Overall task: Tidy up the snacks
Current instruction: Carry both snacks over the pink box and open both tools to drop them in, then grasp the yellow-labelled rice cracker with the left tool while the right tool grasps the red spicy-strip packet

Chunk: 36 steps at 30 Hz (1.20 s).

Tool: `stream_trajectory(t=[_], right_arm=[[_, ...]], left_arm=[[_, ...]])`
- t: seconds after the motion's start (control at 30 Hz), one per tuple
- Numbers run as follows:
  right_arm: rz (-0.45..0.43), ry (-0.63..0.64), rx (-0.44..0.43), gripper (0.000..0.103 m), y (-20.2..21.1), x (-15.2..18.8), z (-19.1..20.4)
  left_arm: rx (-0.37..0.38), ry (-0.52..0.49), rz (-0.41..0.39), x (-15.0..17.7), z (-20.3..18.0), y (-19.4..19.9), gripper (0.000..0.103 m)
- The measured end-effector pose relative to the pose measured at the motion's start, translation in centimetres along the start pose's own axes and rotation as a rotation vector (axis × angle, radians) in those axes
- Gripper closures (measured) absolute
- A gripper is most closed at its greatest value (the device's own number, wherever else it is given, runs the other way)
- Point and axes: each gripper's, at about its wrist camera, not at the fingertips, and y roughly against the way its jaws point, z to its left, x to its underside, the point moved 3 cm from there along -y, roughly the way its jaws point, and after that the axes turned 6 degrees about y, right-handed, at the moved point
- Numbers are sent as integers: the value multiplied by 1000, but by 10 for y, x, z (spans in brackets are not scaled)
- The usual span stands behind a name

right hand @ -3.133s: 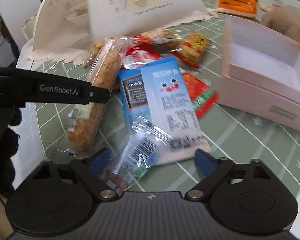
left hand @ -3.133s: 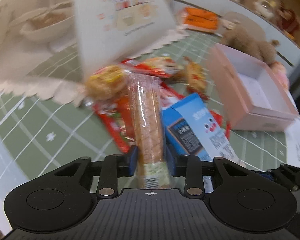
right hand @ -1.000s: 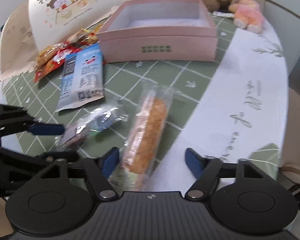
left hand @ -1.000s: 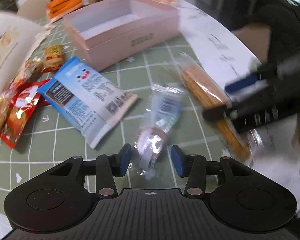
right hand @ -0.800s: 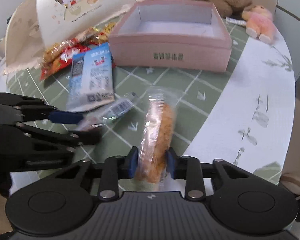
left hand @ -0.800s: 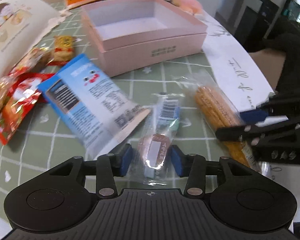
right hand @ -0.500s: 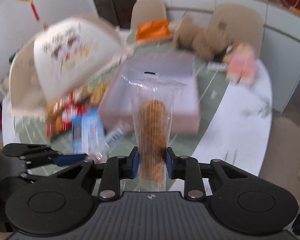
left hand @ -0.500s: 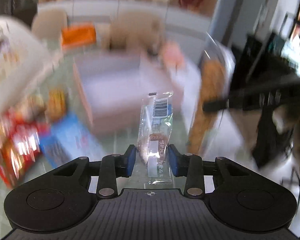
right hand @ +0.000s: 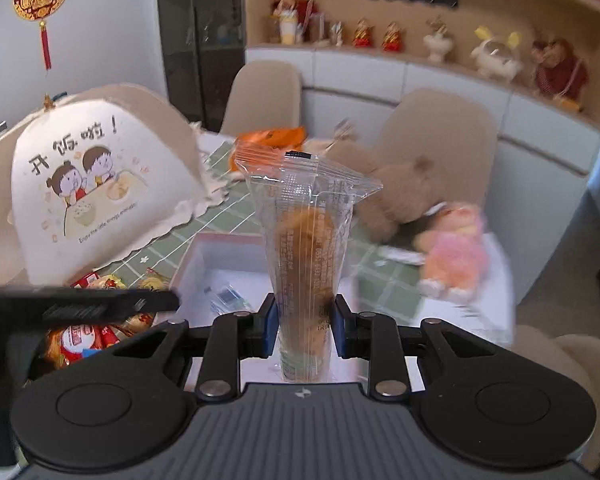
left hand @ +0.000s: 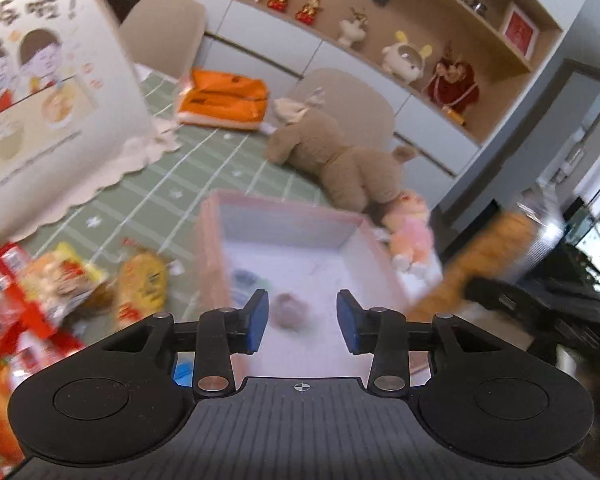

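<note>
My left gripper is open and empty over the near end of the pink box. A small clear-wrapped snack, blurred, lies inside the box just below it; it also shows in the right wrist view. My right gripper is shut on a long clear-wrapped fried dough stick, held upright above the box. That stick and the right gripper show blurred at the right in the left wrist view.
Several red and yellow snack packets lie left of the box on the green checked tablecloth. A white food cover stands at left. A brown plush, a pink plush and an orange packet lie behind the box.
My left gripper has opened and let go of the small snack, which now lies in the box. My right gripper, still holding the dough stick upright, has moved closer to the box.
</note>
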Motion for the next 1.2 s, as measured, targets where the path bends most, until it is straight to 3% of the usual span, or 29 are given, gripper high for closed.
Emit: stream_trajectory(t=[0.07, 0.17, 0.23, 0.33, 0.53, 0.6, 0.67, 0.77, 0.9, 1.03, 1.2], right_arm=[[24, 18, -43, 71, -34, -1, 12], [66, 51, 0, 51, -70, 4, 28], [76, 40, -25, 49, -77, 10, 35], [89, 41, -79, 44, -72, 21, 45], [68, 61, -71, 35, -42, 46, 62], [75, 53, -75, 32, -32, 57, 66], [97, 51, -82, 32, -27, 67, 69], [127, 50, -90, 31, -26, 79, 69], [119, 64, -57, 31, -21, 86, 67], [97, 40, -29, 30, -22, 79, 61], [147, -3, -151, 29, -27, 87, 78]], left_arm=[[-47, -7, -4, -3, 22, 12, 61], [-103, 22, -24, -6, 52, 30, 61], [-136, 37, -30, -7, 70, 37, 61], [-170, 64, -28, -7, 89, 35, 61], [-143, 59, -52, -25, 85, 9, 61], [-188, 27, -26, -32, 82, -15, 61], [-281, -24, 18, -32, 80, -35, 61], [-319, -101, 43, -25, 78, -47, 60], [-297, -160, 72, -12, 76, -36, 62], [-237, -151, 101, 10, 81, -10, 62], [-185, -97, 115, 37, 91, 29, 62]])
